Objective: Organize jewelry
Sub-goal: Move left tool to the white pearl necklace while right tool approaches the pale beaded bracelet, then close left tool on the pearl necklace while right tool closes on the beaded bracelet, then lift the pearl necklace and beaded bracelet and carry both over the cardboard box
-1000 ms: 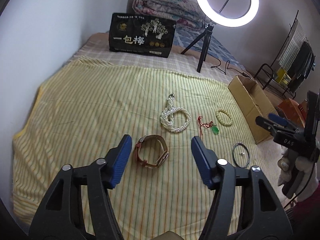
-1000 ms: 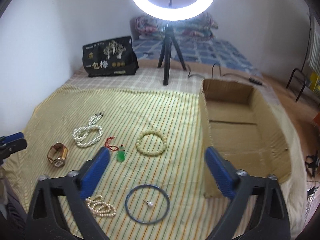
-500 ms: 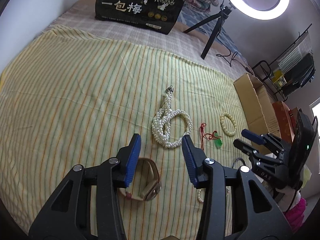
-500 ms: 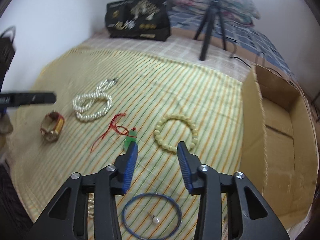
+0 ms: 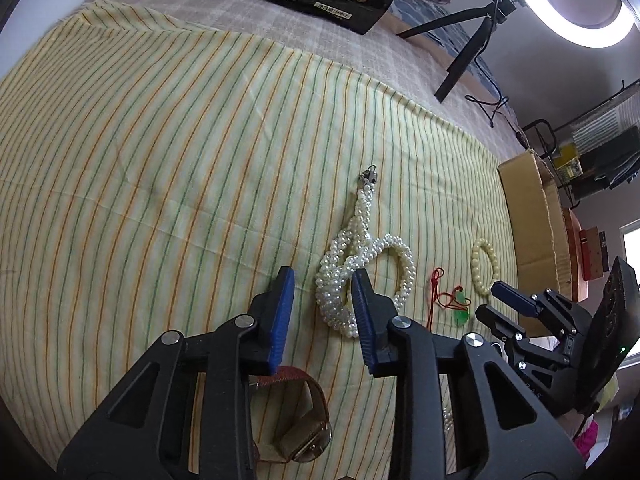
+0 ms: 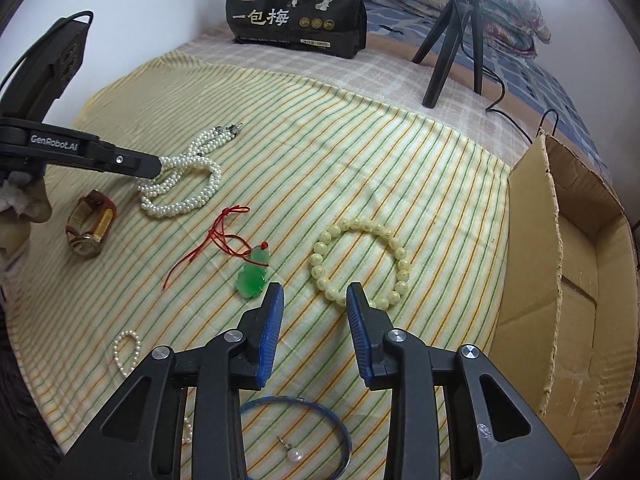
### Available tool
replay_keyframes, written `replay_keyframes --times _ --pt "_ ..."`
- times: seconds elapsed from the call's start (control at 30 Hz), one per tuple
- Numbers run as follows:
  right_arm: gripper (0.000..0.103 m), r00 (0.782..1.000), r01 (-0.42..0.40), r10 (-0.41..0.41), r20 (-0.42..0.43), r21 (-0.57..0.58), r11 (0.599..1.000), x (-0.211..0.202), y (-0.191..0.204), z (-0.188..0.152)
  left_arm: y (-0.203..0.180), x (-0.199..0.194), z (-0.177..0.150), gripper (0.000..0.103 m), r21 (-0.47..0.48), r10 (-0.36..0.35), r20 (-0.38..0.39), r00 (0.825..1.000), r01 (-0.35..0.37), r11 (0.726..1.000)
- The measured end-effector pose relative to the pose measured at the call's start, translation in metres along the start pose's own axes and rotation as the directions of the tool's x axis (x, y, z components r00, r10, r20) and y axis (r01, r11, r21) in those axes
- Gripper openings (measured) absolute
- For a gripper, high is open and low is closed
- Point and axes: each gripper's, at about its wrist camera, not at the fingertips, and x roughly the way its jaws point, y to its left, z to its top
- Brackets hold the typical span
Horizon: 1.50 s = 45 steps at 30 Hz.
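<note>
A: State the position of the left gripper (image 5: 322, 312).

B: It hangs over the near loop of the pearl necklace (image 5: 362, 276) on the striped cloth (image 5: 180, 152) that covers the bed. Its fingers (image 5: 280, 312) are closing; part of the necklace lies between them, but the pads do not yet press on it. The watch (image 5: 304, 428) lies just below the fingers.

A: State the position of the right gripper (image 6: 314, 328).

B: It points down at the cloth between the green pendant (image 6: 252, 276) on its red cord and the pale bead bracelet (image 6: 360, 260). Its fingers are also closing, and only bare cloth shows between them.

A: List the remaining items.

B: A blue bangle (image 6: 304, 432) with a pearl earring (image 6: 294, 454) inside it, and a small pearl bracelet (image 6: 126, 350) near the cloth edge. The cardboard box (image 6: 580, 280) stands open at the right.
</note>
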Motion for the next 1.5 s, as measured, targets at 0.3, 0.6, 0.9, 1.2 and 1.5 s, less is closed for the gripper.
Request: replay_keyframes --times 0.3,0.6,0.9,1.2,1.5 --pt "0.028 1.0 0.007 -0.007 -0.009 -0.02 1.0 0.009 0.0 0.007 -0.007 0.011 0.001 0.014 0.024 0.016 -0.009 1.0 -0.016 1.0" --pt "0.027 0.999 0.032 -0.034 -0.019 -0.077 0.996 0.02 0.006 0.008 -0.007 0.013 0.001 0.007 0.001 0.03 0.017 0.999 -0.03 1.0" --pt "0.006 0.999 0.034 -0.034 -0.017 -0.036 0.999 0.015 0.005 0.01 -0.007 -0.003 0.005 0.006 -0.029 -0.016 0.06 0.998 0.018 0.999" --pt "0.006 0.998 0.032 -0.034 0.052 0.045 0.998 -0.013 -0.005 0.018 -0.021 -0.046 0.012 0.006 -0.028 -0.078 0.155 0.985 0.083 0.996" --pt "0.006 0.99 0.047 -0.056 0.126 0.071 0.996 -0.05 -0.005 0.024 -0.041 -0.099 0.009 0.006 0.017 -0.109 0.26 0.959 0.108 0.994"
